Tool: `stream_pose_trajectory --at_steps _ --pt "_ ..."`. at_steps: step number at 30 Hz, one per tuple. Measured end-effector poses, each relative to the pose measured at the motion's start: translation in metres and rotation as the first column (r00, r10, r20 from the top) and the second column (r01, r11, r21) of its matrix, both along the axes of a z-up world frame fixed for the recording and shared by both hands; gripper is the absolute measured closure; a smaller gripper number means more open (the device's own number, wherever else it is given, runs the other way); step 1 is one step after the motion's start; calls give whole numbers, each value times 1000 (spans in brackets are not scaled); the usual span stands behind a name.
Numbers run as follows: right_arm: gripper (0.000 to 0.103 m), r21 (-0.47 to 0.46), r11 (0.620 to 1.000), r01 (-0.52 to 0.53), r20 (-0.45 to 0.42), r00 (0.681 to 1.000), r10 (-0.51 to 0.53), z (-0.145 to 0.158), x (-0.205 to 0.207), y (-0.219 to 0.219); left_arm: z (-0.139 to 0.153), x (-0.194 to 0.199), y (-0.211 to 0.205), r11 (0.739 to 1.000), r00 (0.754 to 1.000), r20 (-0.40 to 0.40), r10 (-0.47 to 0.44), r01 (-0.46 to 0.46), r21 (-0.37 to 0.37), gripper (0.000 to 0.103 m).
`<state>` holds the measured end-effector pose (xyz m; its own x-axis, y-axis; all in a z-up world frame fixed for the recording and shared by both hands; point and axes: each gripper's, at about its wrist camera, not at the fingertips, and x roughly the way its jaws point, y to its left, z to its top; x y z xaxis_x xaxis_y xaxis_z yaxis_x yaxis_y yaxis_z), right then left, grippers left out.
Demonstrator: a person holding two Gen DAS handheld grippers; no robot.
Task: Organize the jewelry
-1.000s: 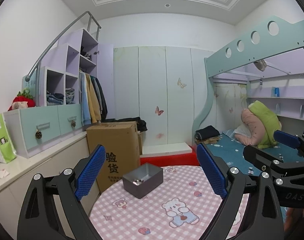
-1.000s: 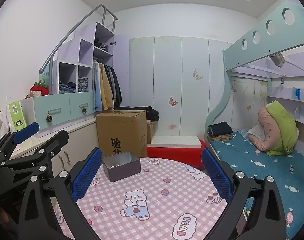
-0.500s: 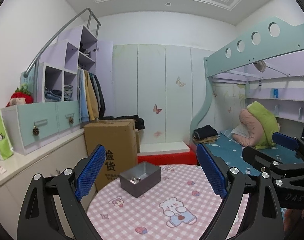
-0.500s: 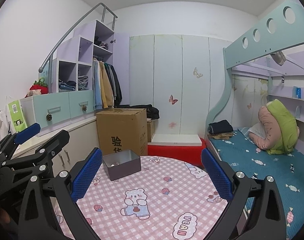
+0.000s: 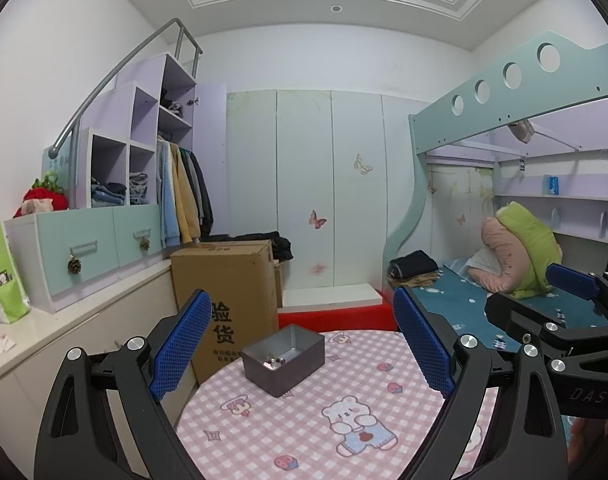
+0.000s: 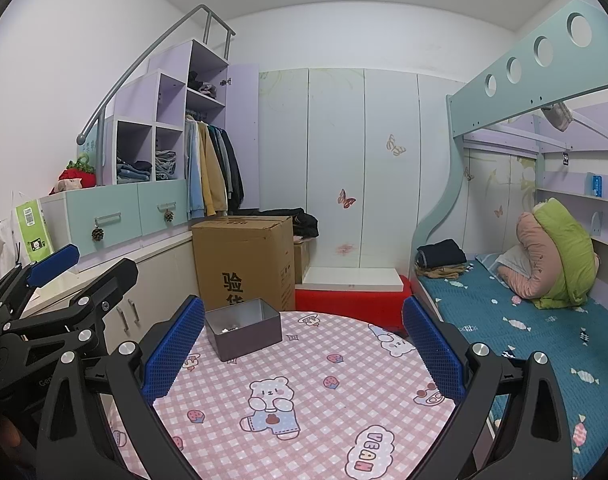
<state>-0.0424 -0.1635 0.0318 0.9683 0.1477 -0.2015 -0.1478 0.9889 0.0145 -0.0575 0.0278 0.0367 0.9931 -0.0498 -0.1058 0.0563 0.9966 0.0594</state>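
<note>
On the round table (image 6: 344, 420) with its pink checked cloth printed with bears and strawberries sits an open grey rectangular metal tin (image 5: 283, 360), near the far left edge. Small silvery jewelry pieces (image 5: 274, 361) lie on its floor; their exact kind is too small to tell. Above the near part of the table, the left gripper (image 5: 304, 344) hangs with its blue-padded jaws spread wide and nothing between them. Just beside it, the right gripper (image 6: 304, 350) is likewise fully parted and empty. Behind the tin stands a brown cardboard box (image 6: 243, 262).
</note>
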Motion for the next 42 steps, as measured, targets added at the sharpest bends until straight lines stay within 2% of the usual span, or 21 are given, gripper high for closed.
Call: stream_pose_trajectory --at_steps 42 --pt "6 4 1000 5 -14 1000 -5 -6 1 1 -3 3 0 1000 1000 -10 1 -1 -2 14"
